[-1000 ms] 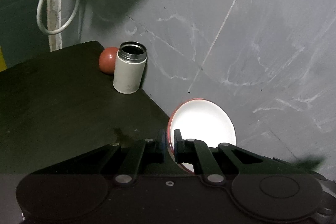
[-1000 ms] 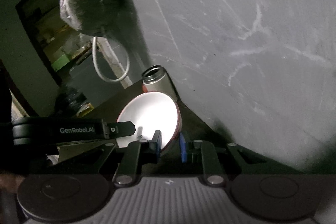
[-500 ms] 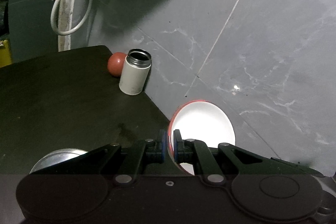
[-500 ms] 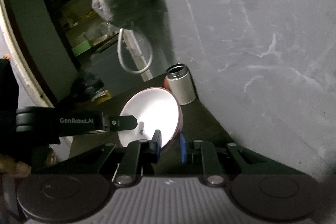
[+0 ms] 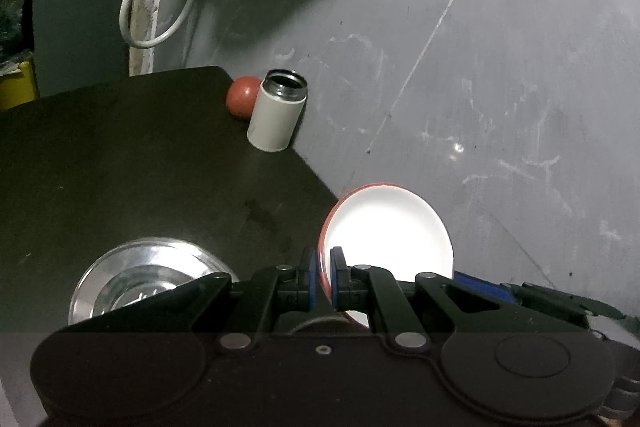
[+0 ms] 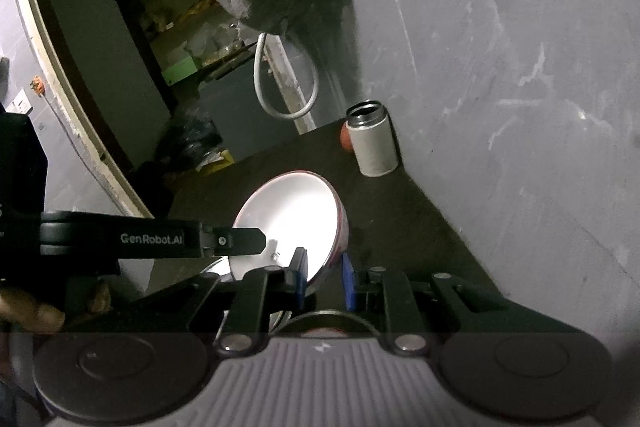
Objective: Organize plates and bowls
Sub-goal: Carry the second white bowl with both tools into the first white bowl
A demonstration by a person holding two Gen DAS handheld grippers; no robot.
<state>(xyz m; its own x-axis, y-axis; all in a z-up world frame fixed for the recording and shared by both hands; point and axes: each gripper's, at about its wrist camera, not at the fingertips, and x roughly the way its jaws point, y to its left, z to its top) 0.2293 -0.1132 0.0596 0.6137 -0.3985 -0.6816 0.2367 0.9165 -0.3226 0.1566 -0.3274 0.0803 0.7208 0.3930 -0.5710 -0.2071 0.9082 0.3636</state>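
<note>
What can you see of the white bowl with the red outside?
The bowl is round, glossy white inside and red outside, ceramic by its look, empty. It is held tipped on edge above the dark table's right edge. The left gripper is shut on its rim; the right gripper straddles the opposite rim, with a gap at its outer finger. A metal bowl sits apart, lower left.

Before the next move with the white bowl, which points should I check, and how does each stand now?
1. Left tool shut on the white bowl rim: ok.
2. Right tool straddling the rim; contact: cannot tell.
3. Bowl tilted on edge, off the black table: ok.
4. Steel bowl upright, nothing visible inside: ok.
5. White cup and red ball far from path: ok.
</note>
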